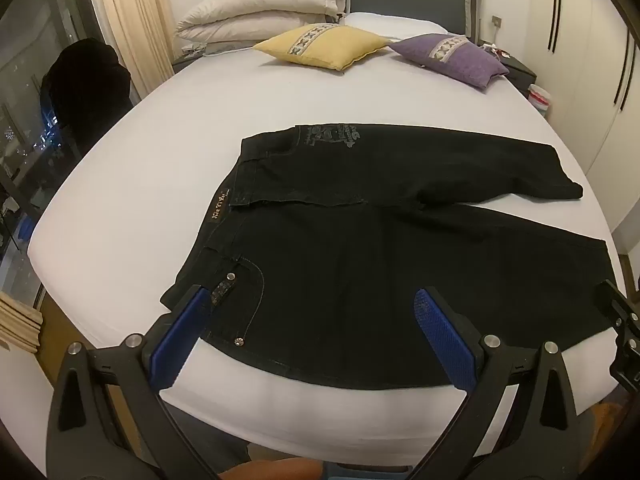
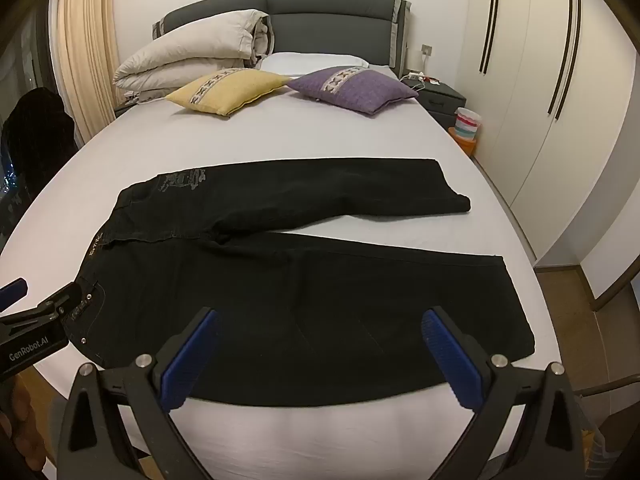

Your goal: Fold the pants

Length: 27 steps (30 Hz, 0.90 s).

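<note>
Black pants [image 1: 360,240] lie spread flat on the white bed [image 1: 140,184], waistband at the left, both legs running right, the far leg angled away from the near one. My left gripper [image 1: 312,300] hovers open over the near hip and pocket, blue pads wide apart, nothing between them. In the right wrist view the pants [image 2: 300,272] fill the bed's near half. My right gripper [image 2: 320,318] hangs open above the near leg, nothing held. The left gripper's fingers [image 2: 44,304] show at that view's left edge by the waistband.
A yellow cushion [image 2: 228,90], a purple cushion [image 2: 352,88] and a folded duvet [image 2: 192,60] lie at the head of the bed [image 2: 280,136]. A nightstand [image 2: 444,98] and small bin [image 2: 466,122] stand right, beside wardrobe doors [image 2: 540,80]. Curtains and a dark chair are left.
</note>
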### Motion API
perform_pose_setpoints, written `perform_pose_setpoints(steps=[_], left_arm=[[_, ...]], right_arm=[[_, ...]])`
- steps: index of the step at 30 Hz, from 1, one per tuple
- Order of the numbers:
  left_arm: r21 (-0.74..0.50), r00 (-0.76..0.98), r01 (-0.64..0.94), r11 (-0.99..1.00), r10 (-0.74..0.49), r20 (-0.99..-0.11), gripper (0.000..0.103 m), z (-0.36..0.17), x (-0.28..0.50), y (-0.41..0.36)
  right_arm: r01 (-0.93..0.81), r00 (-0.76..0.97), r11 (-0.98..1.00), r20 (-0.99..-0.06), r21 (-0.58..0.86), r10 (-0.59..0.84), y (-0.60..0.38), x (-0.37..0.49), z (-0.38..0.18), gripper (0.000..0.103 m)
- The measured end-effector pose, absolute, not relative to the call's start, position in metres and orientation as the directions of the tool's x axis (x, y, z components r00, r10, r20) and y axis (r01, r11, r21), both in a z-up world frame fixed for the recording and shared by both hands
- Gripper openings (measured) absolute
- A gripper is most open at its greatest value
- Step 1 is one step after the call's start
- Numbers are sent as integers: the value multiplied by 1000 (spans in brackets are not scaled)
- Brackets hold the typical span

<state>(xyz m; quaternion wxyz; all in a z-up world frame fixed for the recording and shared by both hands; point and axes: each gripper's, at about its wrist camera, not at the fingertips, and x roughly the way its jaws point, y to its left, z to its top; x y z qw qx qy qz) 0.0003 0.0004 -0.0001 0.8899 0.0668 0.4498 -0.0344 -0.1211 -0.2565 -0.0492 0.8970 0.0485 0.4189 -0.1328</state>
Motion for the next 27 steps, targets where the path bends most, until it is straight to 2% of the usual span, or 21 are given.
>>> perform_pose_setpoints(steps=[27], left_arm=[[101, 597, 117, 988, 11, -802, 103, 0, -4, -2]], right_arm=[[279, 612, 960, -766, -24, -197, -256, -121, -50, 103]])
